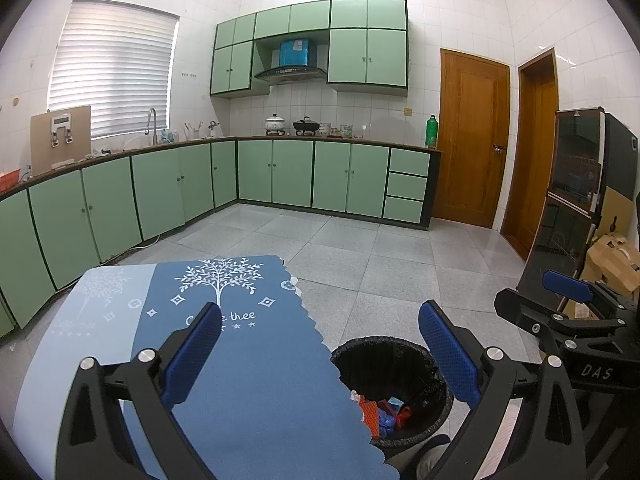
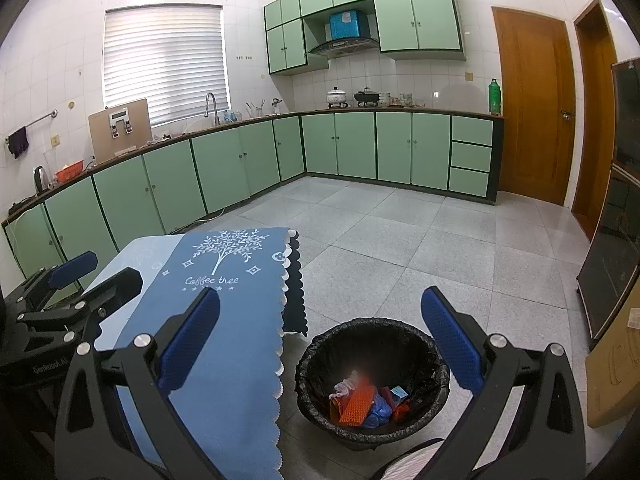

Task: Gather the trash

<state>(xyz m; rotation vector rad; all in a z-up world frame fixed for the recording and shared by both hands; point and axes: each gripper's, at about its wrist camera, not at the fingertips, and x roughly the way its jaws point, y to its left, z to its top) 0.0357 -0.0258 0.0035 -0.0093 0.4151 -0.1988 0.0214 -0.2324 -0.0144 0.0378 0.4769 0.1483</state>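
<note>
A round bin lined with a black bag (image 2: 372, 376) stands on the floor beside the table; it also shows in the left wrist view (image 1: 390, 384). Inside lie orange, blue, red and white scraps of trash (image 2: 362, 400). My left gripper (image 1: 320, 344) is open and empty above the table edge. My right gripper (image 2: 320, 340) is open and empty, above the gap between table and bin. Each gripper shows at the edge of the other's view.
A table with a blue tree-print cloth (image 2: 224, 304) is at the lower left. Green kitchen cabinets (image 2: 248, 164) line the far walls. A dark glass cabinet (image 1: 576, 200) and cardboard boxes (image 1: 612, 264) stand at the right. Grey tiled floor (image 2: 420, 240) lies beyond.
</note>
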